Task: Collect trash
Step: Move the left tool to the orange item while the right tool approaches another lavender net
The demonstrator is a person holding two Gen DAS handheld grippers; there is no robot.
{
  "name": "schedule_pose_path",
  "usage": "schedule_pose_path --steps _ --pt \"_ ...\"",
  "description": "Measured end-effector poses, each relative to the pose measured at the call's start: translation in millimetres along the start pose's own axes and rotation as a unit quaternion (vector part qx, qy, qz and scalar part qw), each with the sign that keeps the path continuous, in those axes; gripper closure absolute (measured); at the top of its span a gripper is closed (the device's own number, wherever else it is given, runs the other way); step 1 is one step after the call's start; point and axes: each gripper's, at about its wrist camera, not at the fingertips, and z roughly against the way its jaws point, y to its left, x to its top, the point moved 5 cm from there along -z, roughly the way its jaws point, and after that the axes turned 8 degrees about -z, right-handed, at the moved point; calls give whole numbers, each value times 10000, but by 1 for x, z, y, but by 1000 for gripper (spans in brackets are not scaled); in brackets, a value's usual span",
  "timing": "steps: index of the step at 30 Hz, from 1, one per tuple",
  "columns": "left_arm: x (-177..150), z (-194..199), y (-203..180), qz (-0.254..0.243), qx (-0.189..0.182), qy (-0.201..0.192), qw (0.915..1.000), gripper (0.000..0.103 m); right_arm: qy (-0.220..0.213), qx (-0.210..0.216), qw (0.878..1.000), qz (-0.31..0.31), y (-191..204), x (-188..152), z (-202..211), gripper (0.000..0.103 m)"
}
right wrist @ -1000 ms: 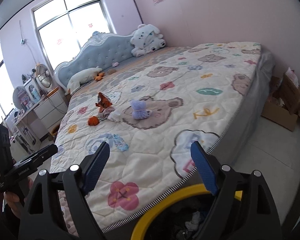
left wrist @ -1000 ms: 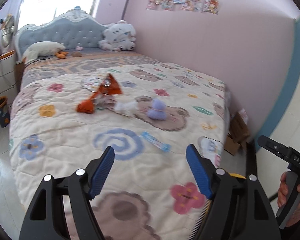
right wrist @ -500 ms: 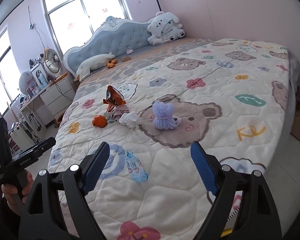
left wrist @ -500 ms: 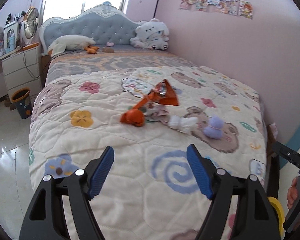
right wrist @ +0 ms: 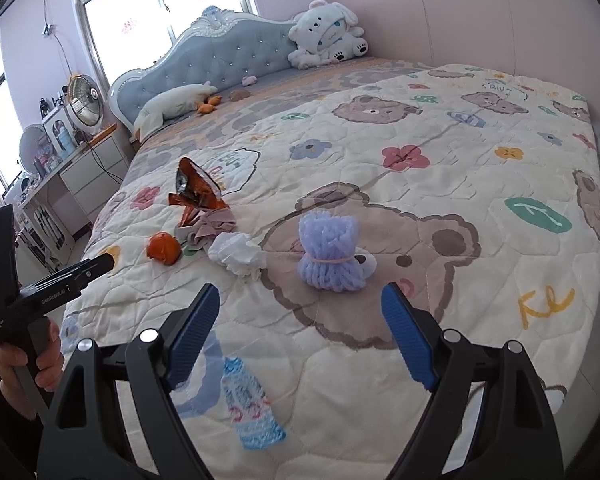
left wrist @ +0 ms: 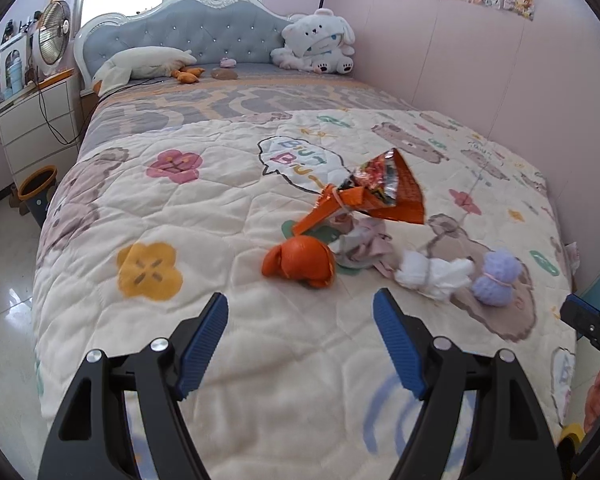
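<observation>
Trash lies in a row across the quilted bed (left wrist: 220,208). An orange peel (left wrist: 299,262) sits just beyond my left gripper (left wrist: 300,320), which is open and empty. Behind the peel stands an orange snack bag (left wrist: 384,188) over crumpled grey-pink wrapping (left wrist: 364,246). To the right lie a white tissue wad (left wrist: 428,272) and a lilac fluffy bundle (left wrist: 496,278). My right gripper (right wrist: 300,312) is open and empty, with the lilac bundle (right wrist: 330,254) straight ahead of it. A blue-and-white wrapper (right wrist: 250,408) lies below its left finger. The peel (right wrist: 164,248) and snack bag (right wrist: 194,192) are farther left.
A plush dog (left wrist: 320,46) and a white pillow toy (left wrist: 144,66) rest by the blue headboard (left wrist: 204,24). White drawers (left wrist: 36,120) with a fan (left wrist: 50,44) and a small bin (left wrist: 36,192) stand left of the bed. A pink wall (left wrist: 500,72) runs along the right.
Both grippers have moved in over the bed toward the trash, which now looks larger and nearer. The yellow-rimmed bin has dropped out of the right wrist view. Jaws stayed open.
</observation>
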Motion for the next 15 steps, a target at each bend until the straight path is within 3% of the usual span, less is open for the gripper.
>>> schedule_pose_path --steps 15 --pt "18 -76 10 -35 -14 399 9992 31 279 -357 9990 9 -3 23 -77 24"
